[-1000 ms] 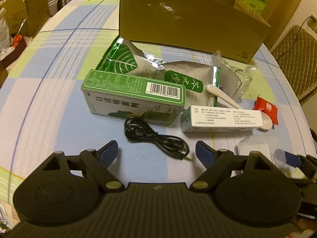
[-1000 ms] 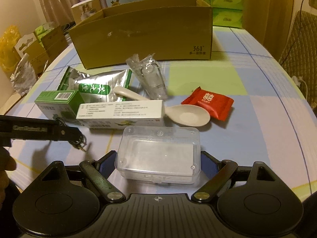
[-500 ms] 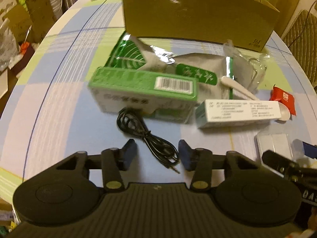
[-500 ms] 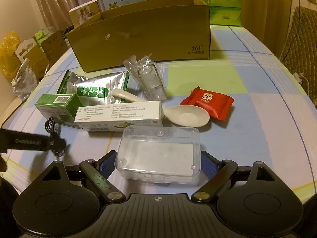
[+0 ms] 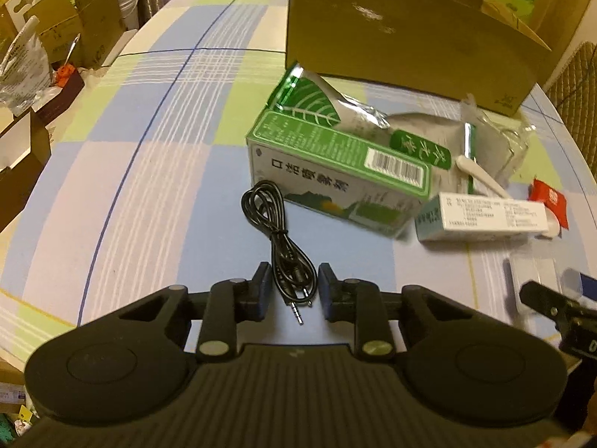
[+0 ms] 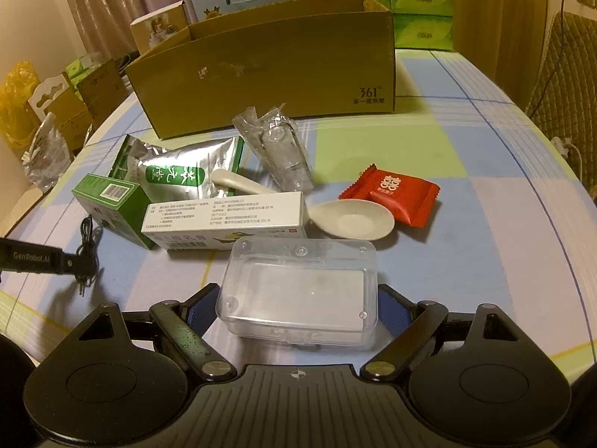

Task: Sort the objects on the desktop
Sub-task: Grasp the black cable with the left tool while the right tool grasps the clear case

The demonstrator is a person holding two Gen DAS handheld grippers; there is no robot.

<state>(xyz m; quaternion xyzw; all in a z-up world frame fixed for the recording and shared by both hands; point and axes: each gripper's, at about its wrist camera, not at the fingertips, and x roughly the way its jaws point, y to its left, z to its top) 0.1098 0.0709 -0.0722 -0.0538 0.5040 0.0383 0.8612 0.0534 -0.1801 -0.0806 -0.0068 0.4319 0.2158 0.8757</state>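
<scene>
Left gripper (image 5: 291, 291): jaws closing, the near loop of the black cable (image 5: 278, 239) between the 2 pads, not yet pinched. The cable runs forward from your fingertips and its far loop lies just beside the green box (image 5: 335, 171); the plug end lies just behind the pads, toward the gripper body.

Close on the bundled strands rather than the bare plug; a thin, slack cable will likely slip if only 1 strand is caught. Keep the pads low against the checked tablecloth (image 5: 156, 186) until they bite, then lift straight so the far loop clears the green box without dragging it.

Pose: the left gripper pitches steeply down at the cloth.

Right gripper (image 6: 296, 308): jaws wide, flanking the clear plastic case (image 6: 298, 291); whether the blue pads touch its sides you cannot tell. Pitched down, less steeply. The cardboard box (image 6: 268, 74) stands well ahead, beyond the clutter.
</scene>
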